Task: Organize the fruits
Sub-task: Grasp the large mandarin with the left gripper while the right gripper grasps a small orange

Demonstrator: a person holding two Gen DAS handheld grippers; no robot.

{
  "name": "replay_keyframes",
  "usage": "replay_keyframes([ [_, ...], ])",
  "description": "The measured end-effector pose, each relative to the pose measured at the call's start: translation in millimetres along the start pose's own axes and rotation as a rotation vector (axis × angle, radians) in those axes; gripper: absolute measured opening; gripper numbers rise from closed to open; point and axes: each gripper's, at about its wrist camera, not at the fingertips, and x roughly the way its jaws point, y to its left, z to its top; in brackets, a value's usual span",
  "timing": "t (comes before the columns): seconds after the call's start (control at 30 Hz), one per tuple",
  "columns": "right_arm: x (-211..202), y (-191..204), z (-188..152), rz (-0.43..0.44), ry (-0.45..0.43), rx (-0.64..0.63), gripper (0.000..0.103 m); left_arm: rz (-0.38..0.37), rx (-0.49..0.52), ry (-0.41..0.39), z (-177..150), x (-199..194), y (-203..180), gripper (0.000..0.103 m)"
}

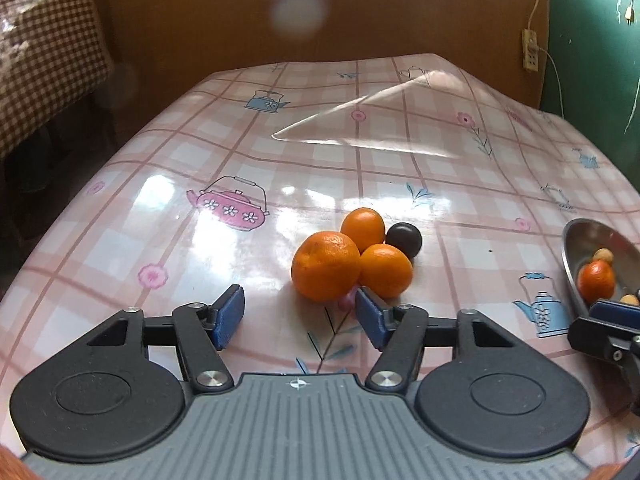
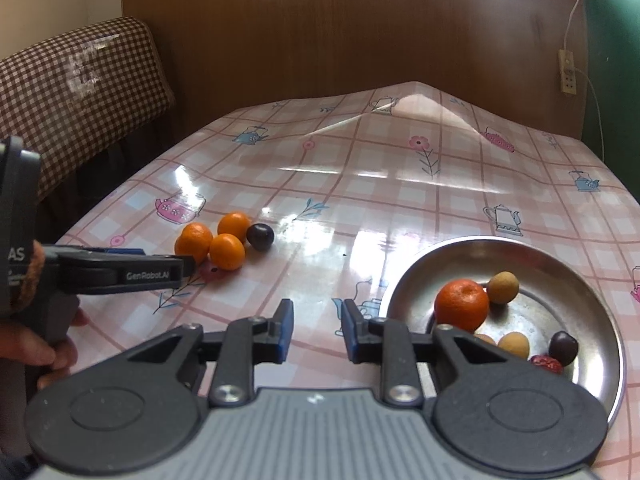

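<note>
Left wrist — oranges just beyond jaws

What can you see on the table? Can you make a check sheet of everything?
Surface: table under a glossy pink checked cloth with teapot prints.
Job's things: three oranges and a dark round fruit bunched on the cloth; metal plate holding one orange, small tan fruits, a dark fruit and a red one.
Clutter: nothing seen.
Grippers: left gripper open, nothing between its jaws, near the bunch; right gripper slightly open, empty, beside the plate.
Cables: white cord to a wall socket.
Surroundings: checked sofa, wooden panel.
</note>
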Motion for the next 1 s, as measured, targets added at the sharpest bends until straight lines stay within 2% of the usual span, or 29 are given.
replay_keyframes([
  [0.2,9.8,-2.6,2.1,0.012,0.010,0.012,0.029,-0.001,0.045,-0.026,3.6,12.5,-2.4,0.083],
  [0.27,12.8,0.2,3.1,0.018,0.012,0.009,0.029,-0.011,0.047,-0.035,5.0,14.9,-1.0,0.081],
  [0.33,15.5,4.0,3.9,0.025,0.014,-0.001,0.030,-0.034,0.049,-0.039,5.3,17.6,-0.1,0.077],
  [0.47,24.1,13.1,6.0,0.037,0.026,-0.012,0.031,-0.091,0.042,-0.037,6.3,20.8,-1.8,0.051],
  [0.5,27.0,15.6,7.2,0.039,0.028,-0.016,0.031,-0.093,0.044,-0.040,5.8,19.8,-3.0,0.051],
  [0.63,37.2,25.5,10.1,0.051,0.033,-0.029,0.031,-0.080,0.016,-0.036,2.4,14.9,0.6,0.050],
  [0.8,51.0,36.4,13.9,0.076,0.040,-0.045,0.031,-0.006,-0.029,-0.033,-3.4,-2.3,13.1,0.050],
  [0.9,59.9,43.7,14.7,0.092,0.044,-0.045,0.032,0.014,-0.063,-0.025,-8.7,-12.1,21.0,0.050],
  [1.0,67.8,49.9,17.4,0.100,0.035,-0.040,0.039,0.035,-0.085,-0.033,-12.1,-18.7,25.0,0.050],
])
